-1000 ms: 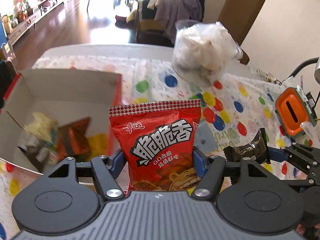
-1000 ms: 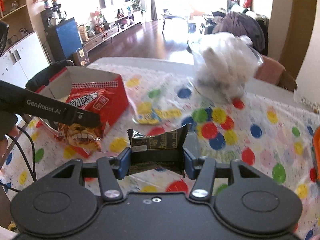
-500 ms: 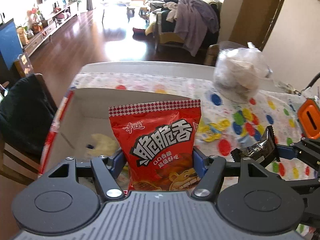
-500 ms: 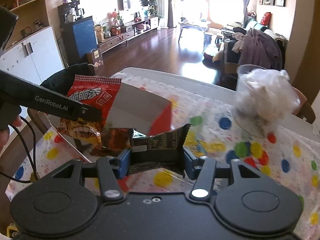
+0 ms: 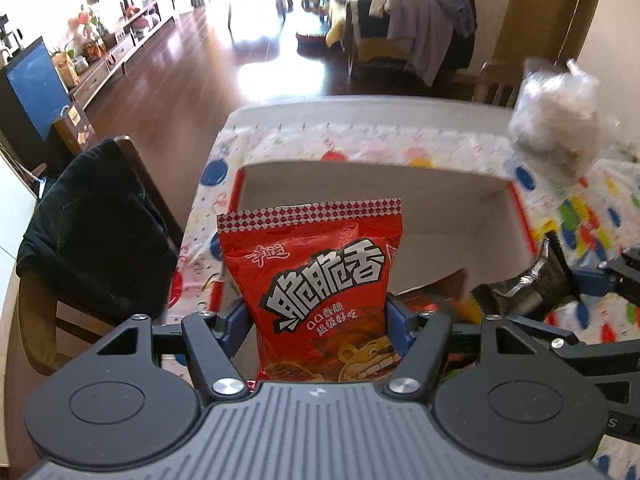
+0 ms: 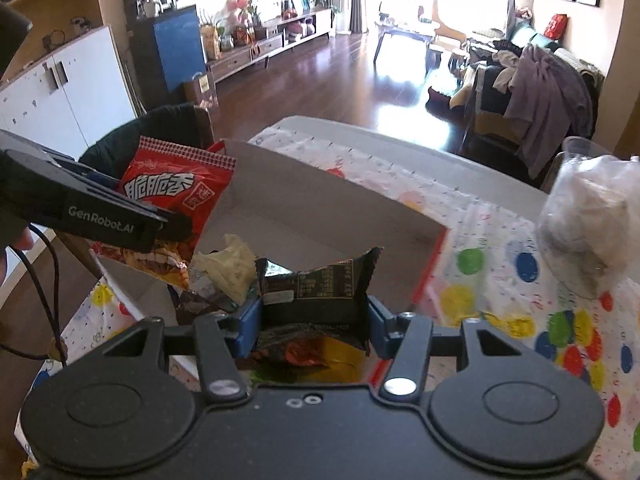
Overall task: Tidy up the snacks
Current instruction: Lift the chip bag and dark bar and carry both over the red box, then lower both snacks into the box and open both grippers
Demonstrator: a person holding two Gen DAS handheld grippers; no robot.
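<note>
Both hand-held grippers are loaded and positioned over the open cardboard box with red outer faces (image 5: pixel 496 216), which sits on the table's polka-dot plastic cloth (image 6: pixel 520 280). The left gripper (image 5: pixel 316 320) has its blue pads closed on the lower part of a tall red foil snack bag with white Chinese lettering (image 5: pixel 320 272), held upright; most of the bag stands unsupported above the pinch. The right gripper (image 6: pixel 314 316) has its jaws drawn in against the sides of a small dark foil snack packet with printed text (image 6: pixel 320 284), held above the box interior. The box already contains several items: a pale yellow crumpled wrapper (image 6: pixel 230 268) and red and yellow packets lying beneath the right gripper. Risks noted, as judgement: the two tools are close together over one opening, and simultaneous lowering could bring them into contact or knock one packet from its hold. The red bag sits near the box's left wall in the right wrist view; if released there it may catch the rim and tip outward toward the dark-draped chair (image 5: pixel 92 232) beside the table edge. The box looks light, so a push against its wall could slide it on the slick cloth. The bag is air-filled and could slip if the grip eases early. A clear plastic bag of white material (image 6: pixel 588 224) stands well clear to the right and poses no obstruction
</note>
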